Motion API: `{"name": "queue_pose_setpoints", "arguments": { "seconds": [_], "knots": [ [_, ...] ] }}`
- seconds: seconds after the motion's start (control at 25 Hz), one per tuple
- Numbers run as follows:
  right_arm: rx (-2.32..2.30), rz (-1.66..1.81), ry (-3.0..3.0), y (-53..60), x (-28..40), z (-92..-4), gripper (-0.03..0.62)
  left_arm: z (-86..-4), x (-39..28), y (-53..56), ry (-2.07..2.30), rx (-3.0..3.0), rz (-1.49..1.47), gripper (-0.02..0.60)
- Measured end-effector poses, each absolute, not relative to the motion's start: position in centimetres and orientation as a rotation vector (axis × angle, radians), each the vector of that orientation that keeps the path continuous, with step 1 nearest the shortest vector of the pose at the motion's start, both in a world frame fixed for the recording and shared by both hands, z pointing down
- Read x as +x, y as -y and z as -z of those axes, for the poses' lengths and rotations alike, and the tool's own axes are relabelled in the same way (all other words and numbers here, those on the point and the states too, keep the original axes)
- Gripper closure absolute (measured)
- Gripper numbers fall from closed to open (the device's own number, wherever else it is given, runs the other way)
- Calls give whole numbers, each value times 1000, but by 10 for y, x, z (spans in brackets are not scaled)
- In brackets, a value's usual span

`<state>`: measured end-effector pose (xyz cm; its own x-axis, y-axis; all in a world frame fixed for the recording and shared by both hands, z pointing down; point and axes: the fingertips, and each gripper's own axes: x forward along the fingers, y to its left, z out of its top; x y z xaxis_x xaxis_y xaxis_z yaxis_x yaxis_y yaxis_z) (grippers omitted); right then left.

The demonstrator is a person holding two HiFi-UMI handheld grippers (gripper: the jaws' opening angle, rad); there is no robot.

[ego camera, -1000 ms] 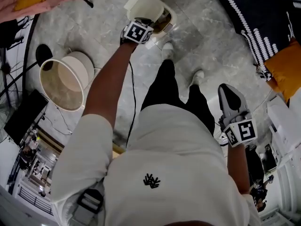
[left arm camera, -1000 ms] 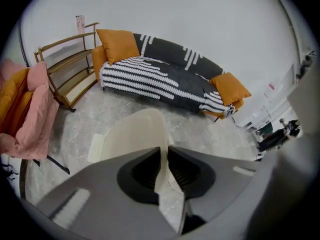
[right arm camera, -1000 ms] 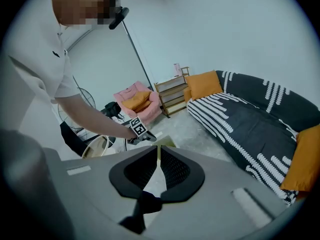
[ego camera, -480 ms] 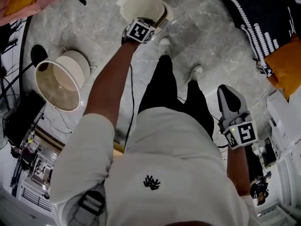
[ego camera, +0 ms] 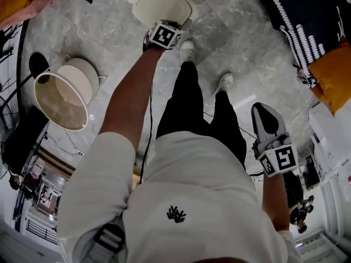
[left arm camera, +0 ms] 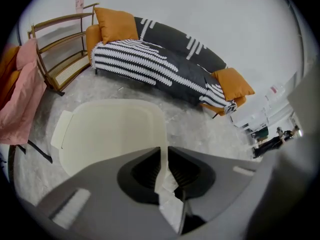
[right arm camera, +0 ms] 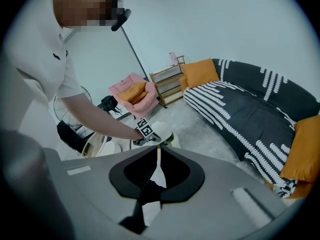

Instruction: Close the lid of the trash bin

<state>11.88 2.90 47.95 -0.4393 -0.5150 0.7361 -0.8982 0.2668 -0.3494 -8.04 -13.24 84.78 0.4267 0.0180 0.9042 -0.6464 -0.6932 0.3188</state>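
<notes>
Lowered further, the lid (ego camera: 163,4) lies before the left gripper (left arm camera: 164,153), jaws pressed together like the right gripper's (right arm camera: 158,151); marble floor (ego camera: 233,43), striped sofa (left arm camera: 165,66).

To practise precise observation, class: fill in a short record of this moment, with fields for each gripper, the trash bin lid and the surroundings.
Left gripper: jaws nearly together on the near edge of the lid
Right gripper: jaws together, empty, beside the person's right leg, away from the bin
Lid: cream, lying almost flat over its bin
Round bin: stands open on the floor, to the person's left
Surroundings: grey stone-look floor; black-and-white sofa with orange cushions
</notes>
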Motion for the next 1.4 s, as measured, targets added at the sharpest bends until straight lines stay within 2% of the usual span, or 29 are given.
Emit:
{"name": "queue_pose_setpoints", "arguments": {
  "seconds": [0.72,0.88,1.4],
  "knots": [
    [1250,-1117,1997,-34,116,-506,572,-893,-69,138,510,2062,-1338,488],
    [1257,-1134,1983,-35,119,-513,572,-898,-68,142,517,2067,-1334,523],
    [1273,-1145,1991,-34,111,-516,572,-902,-64,132,463,2067,-1356,522]
  ]
}}
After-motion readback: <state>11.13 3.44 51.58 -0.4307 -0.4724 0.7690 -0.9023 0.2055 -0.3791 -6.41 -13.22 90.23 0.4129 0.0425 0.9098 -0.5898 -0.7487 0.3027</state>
